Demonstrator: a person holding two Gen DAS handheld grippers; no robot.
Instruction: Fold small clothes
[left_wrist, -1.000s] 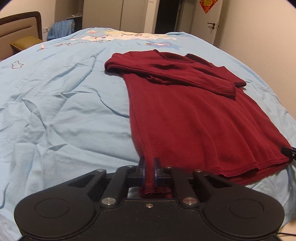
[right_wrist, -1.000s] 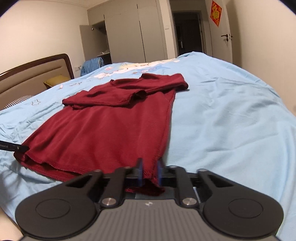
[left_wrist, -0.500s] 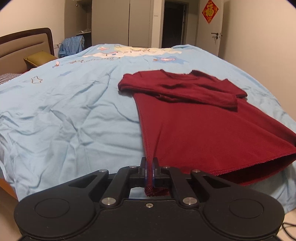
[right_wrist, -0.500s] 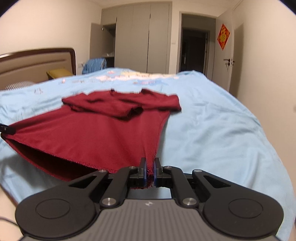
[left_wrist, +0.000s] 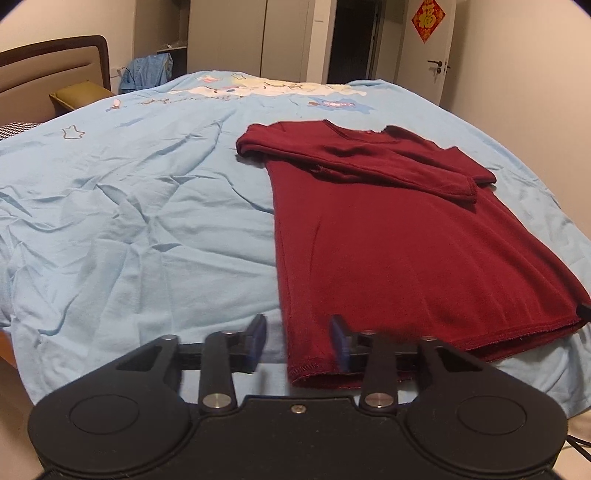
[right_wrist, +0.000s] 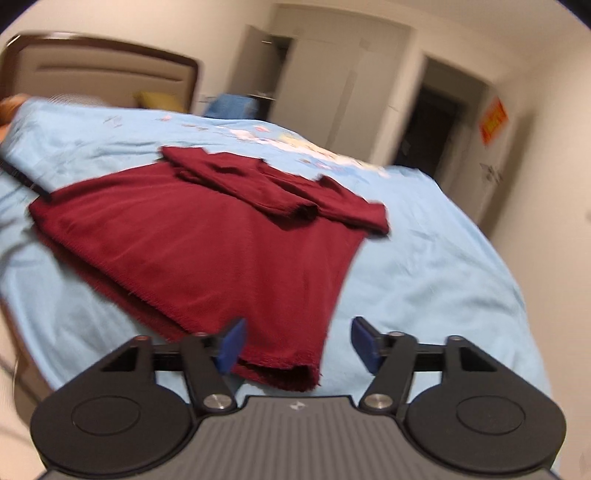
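Observation:
A dark red long-sleeved shirt (left_wrist: 399, 236) lies flat on the light blue bed, both sleeves folded across its chest. My left gripper (left_wrist: 299, 343) is open, its blue pads either side of the shirt's near left hem corner, which rests on the sheet. In the right wrist view the same shirt (right_wrist: 221, 254) appears blurred, and my right gripper (right_wrist: 297, 345) is open wide over the near right hem corner, holding nothing. A tip of the right gripper (left_wrist: 584, 309) shows at the hem's far end in the left wrist view.
The blue bedsheet (left_wrist: 129, 221) is wrinkled to the left of the shirt. A brown headboard (left_wrist: 55, 62) and an olive pillow (left_wrist: 79, 94) stand at the far left. Wardrobe doors and a dark doorway (left_wrist: 354, 40) lie beyond the bed. The bed's near edge runs just under both grippers.
Both grippers went from shut on the hem corners to open. The lifted hem has dropped flat onto the bed. The right wrist view has tilted and blurred.

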